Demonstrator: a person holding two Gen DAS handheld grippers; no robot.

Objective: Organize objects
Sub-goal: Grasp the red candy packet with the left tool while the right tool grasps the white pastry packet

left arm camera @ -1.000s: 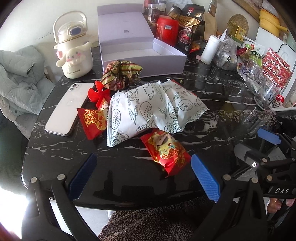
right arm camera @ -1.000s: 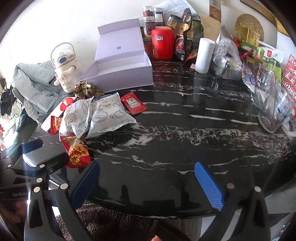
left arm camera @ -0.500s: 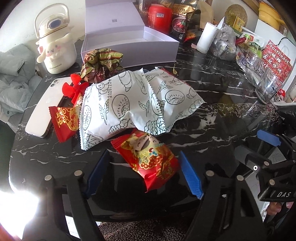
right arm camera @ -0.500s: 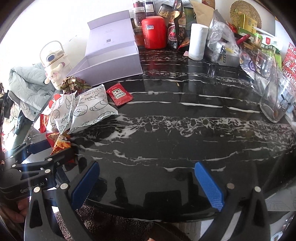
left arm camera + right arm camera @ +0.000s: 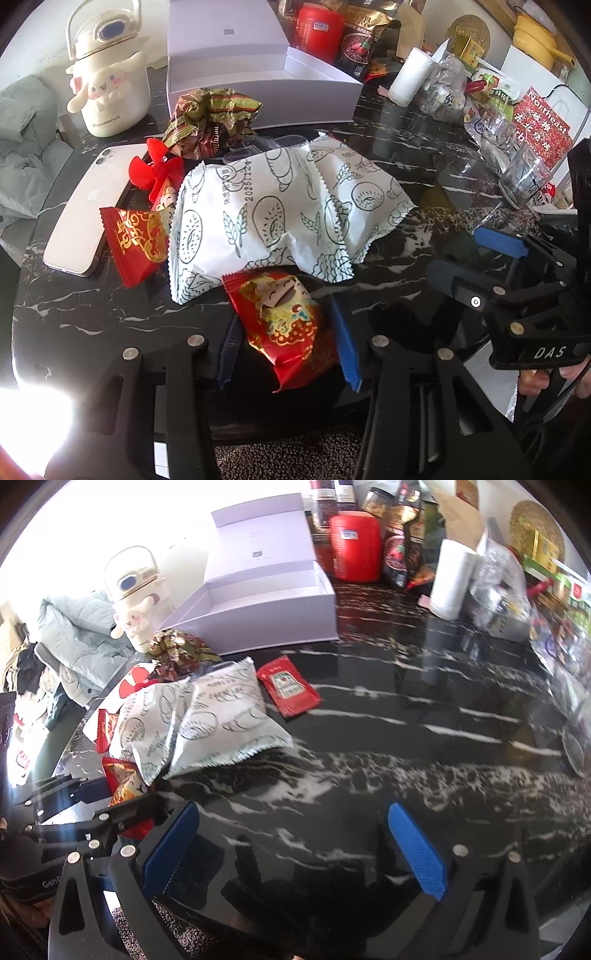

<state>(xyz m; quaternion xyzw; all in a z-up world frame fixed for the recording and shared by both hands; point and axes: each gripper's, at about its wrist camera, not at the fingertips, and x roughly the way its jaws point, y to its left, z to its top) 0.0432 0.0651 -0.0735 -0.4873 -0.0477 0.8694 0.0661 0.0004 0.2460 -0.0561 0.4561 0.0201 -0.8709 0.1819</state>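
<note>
- Black marble table (image 5: 424,177), left wrist view: the left hand-held gripper (image 5: 286,338) is closed around a red snack packet (image 5: 286,321) at the near edge. Judged step: pick-up; next, lift and carry to the open white box (image 5: 266,92).
- Right wrist view: the right hand-held gripper (image 5: 295,849) hovers wide open, empty, over bare table.

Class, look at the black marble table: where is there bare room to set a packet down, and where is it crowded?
Bare marble runs from the ketchup sachet and purple box across to the glassware at right, above the open right gripper. Crowded: the left, where white snack bags, phone and red packets cluster by the left gripper.
</note>
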